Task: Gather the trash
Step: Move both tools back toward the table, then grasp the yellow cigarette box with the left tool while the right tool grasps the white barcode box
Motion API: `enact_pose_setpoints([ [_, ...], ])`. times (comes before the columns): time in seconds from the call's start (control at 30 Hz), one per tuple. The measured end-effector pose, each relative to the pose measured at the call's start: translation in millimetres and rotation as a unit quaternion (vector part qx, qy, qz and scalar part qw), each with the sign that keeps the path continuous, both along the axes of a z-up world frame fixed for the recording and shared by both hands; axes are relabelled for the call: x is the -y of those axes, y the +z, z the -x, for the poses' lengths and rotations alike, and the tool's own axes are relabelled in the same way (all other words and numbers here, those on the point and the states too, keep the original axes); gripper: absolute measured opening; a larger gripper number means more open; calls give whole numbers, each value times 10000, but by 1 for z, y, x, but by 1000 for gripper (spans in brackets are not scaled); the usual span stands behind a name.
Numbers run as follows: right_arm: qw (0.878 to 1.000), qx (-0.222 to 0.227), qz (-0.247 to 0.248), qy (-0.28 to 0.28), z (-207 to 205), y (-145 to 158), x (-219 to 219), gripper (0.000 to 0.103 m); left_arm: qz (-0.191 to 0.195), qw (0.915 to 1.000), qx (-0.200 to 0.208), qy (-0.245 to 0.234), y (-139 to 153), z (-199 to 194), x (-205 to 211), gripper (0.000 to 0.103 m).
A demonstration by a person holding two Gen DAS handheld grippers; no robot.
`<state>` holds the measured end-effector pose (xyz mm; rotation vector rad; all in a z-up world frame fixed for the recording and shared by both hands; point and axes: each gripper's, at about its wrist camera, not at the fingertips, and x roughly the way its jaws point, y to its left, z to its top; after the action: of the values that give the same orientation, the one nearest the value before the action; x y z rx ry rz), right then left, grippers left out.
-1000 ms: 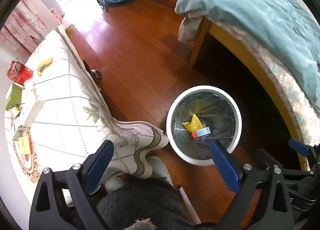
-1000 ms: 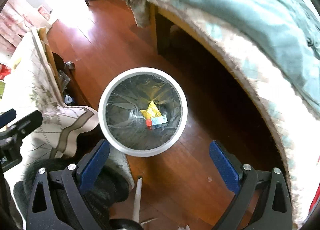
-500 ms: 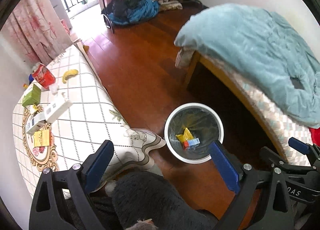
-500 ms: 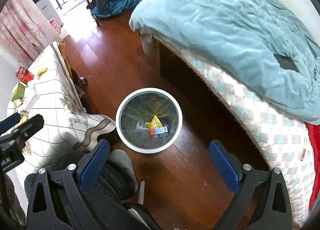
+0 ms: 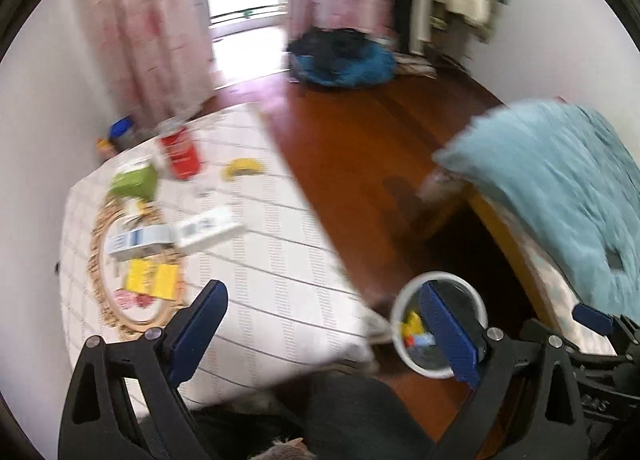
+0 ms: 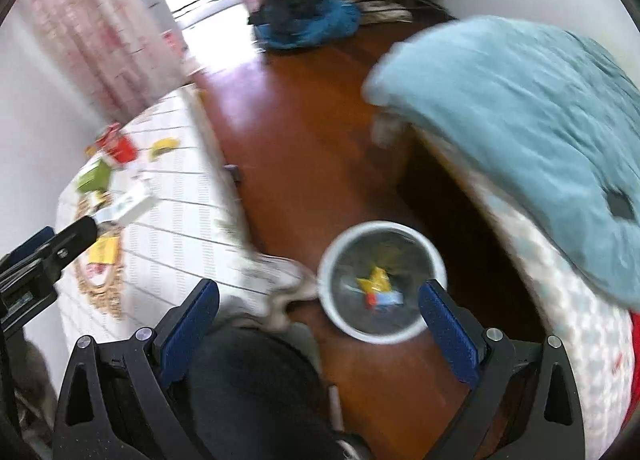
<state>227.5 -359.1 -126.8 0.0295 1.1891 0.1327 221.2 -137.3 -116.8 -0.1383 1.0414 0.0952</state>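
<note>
1. Cardboard and paper litter lies on the white checked tablecloth (image 5: 280, 260) at left: one yellow packet (image 5: 152, 280), two white cartons (image 5: 138, 241) (image 5: 208, 225), one green box (image 5: 134, 179), one red can (image 5: 180, 152), one banana peel (image 5: 244, 168). All look light; the cartons seem stiff enough to pinch across their narrow sides, while the can is probably slippery and the peel soft.
2. Left gripper (image 5: 320, 334) hovers over the table edge, fingers spread wide and empty.
3. One white bin (image 6: 382, 280) stands on the wooden floor, holding one yellow wrapper (image 6: 376, 278) and one small box, blurred.
4. Right gripper (image 6: 318, 328) hangs above the bin, fingers apart, carrying nothing.
</note>
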Motion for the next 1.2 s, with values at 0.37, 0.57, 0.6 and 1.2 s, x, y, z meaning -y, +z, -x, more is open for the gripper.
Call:
enact_pose_setpoints([
  [0.37,9494,-286,598,3070,-86,-83,-263,101,-385,9551,-1085,2731,-129,17,-219,100],
  [0.57,8691,-332,1644,4653,-108,-149,-377,101,-198,9298,-1542,3337,-184,34,-262,100],
  [0.6,8552,-305,1834,4838,-109,-160,-390,101,-163,9290,-1565,3350,-189,34,-263,100],
  [1.2,9558,-1390,754,2478,-159,-204,-308,61,2024,8818,-1480,3995,-220,-13,-277,99],
])
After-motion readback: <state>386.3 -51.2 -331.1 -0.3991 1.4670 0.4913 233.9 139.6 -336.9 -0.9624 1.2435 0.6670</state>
